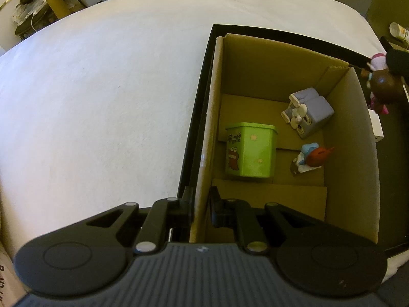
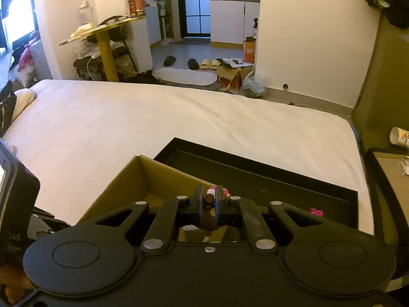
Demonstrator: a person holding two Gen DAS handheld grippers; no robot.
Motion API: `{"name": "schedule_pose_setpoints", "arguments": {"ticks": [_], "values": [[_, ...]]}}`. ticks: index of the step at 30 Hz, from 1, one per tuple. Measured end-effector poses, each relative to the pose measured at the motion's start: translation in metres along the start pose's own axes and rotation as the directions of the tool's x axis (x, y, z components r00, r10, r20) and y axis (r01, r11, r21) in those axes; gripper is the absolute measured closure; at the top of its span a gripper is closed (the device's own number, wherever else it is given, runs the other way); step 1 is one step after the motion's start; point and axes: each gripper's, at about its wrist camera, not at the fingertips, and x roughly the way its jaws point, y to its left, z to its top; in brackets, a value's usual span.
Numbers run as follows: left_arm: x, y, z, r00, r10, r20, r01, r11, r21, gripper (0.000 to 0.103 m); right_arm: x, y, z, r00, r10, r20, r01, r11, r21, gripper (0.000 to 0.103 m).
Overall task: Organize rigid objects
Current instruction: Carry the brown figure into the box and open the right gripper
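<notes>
A cardboard box (image 1: 352, 138) stands in a black tray (image 1: 202, 102) on the white bed. Inside it are a green cup with a red cartoon figure (image 1: 249, 151), a grey-purple block toy (image 1: 306, 112) and a small blue and red figurine (image 1: 313, 157). My left gripper (image 1: 200, 204) is shut on the box's left wall. My right gripper (image 2: 210, 199) is shut on a brown and pink figurine (image 2: 209, 199) and holds it above the box's right edge; the figurine also shows in the left wrist view (image 1: 383, 84). The box also shows in the right wrist view (image 2: 122, 181).
The white bed (image 1: 102, 102) spreads to the left and far side. The black tray (image 2: 281, 179) has a pink piece (image 2: 317, 212) in it. A cup (image 2: 400, 136) and a side table (image 2: 391, 179) stand at the right. A gold table (image 2: 102, 41) stands beyond the bed.
</notes>
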Motion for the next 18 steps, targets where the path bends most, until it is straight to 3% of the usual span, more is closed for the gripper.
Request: {"name": "schedule_pose_setpoints", "arguments": {"ticks": [18], "values": [[-0.001, 0.005, -0.001, 1.0, -0.026, 0.009, 0.026, 1.0, -0.005, 0.092, 0.034, 0.028, 0.004, 0.996, 0.062, -0.059, -0.063, 0.998, -0.011, 0.094]]}}
